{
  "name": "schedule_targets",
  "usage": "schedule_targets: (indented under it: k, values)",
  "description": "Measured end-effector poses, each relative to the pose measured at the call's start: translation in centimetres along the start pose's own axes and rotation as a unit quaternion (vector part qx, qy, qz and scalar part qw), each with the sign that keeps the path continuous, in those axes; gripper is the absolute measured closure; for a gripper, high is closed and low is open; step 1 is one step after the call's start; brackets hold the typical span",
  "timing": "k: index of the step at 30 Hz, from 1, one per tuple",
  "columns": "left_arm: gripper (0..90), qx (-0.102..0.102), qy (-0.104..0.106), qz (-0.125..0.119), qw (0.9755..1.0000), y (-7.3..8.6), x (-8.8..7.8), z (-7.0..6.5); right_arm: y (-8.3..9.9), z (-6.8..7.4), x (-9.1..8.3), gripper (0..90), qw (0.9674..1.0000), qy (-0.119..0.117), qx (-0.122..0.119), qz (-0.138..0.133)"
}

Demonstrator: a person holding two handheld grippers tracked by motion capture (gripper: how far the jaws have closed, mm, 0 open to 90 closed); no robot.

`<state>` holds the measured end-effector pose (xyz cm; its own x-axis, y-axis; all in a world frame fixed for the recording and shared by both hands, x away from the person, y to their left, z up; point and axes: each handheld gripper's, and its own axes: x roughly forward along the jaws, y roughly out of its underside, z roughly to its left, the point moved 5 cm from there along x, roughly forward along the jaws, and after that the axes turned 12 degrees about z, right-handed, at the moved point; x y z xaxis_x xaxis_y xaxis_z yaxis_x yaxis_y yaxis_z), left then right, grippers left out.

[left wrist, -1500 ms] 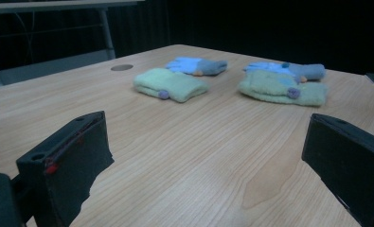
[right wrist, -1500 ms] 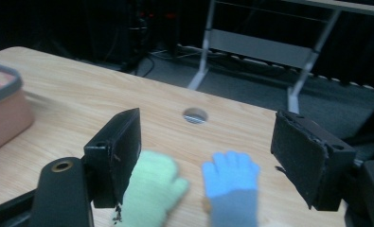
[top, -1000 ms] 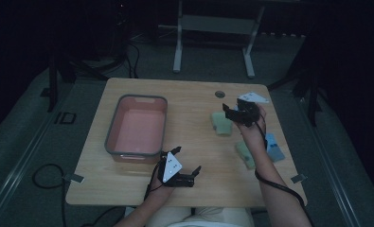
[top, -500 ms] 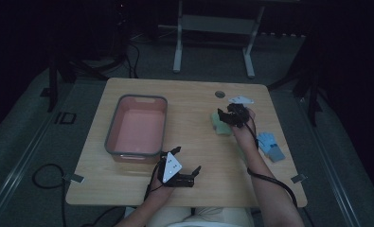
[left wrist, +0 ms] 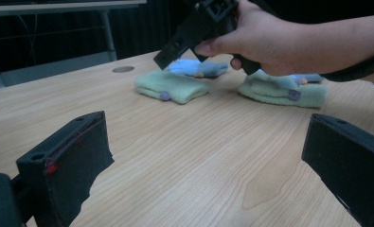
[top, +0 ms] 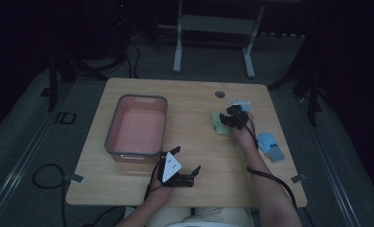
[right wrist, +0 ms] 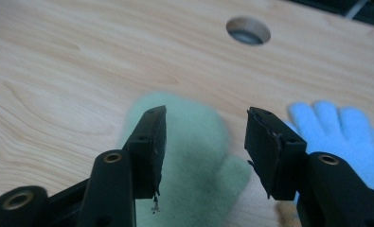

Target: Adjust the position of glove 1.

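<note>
Since a second ago the right gripper [top: 229, 118] has swung leftward and down over the green mitten [right wrist: 189, 151], jaws spread, gripping nothing. Left gripper [top: 181, 163] rests open near the desk [top: 199, 189] front. Nothing lies in the pink tub [top: 137, 125]; every mitten, judging by this, remains to move.

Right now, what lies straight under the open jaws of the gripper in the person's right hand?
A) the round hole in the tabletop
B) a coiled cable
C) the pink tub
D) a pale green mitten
D: in the right gripper view the right gripper hovers with its jaws apart over a fuzzy pale green mitten, a blue glove lying beside it.
</note>
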<state>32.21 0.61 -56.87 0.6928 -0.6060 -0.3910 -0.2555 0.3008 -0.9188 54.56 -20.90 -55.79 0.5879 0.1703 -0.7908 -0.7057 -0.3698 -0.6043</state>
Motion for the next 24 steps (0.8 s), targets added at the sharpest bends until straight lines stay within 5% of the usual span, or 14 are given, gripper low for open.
schedule_targets:
  k: [9,16,22,24]
  values:
    - [1.6,0.002,0.000,0.001,1.0000,0.0,0.0,0.0,0.6,-0.5,1.8,51.6,0.9994,-0.008,0.010,0.031]
    - [1.6,0.002,0.000,0.001,1.0000,0.0,0.0,0.0,0.8,-0.3,2.3,61.6,0.9980,-0.040,0.015,0.046]
    - [1.6,0.003,-0.002,0.001,1.0000,0.0,0.0,-0.1,0.9,0.5,2.1,83.5,0.9992,-0.009,-0.006,0.037]
    - [1.6,0.004,-0.003,0.000,1.0000,0.0,0.0,-0.1,0.7,0.7,1.8,85.3,0.9991,0.000,0.008,0.041]
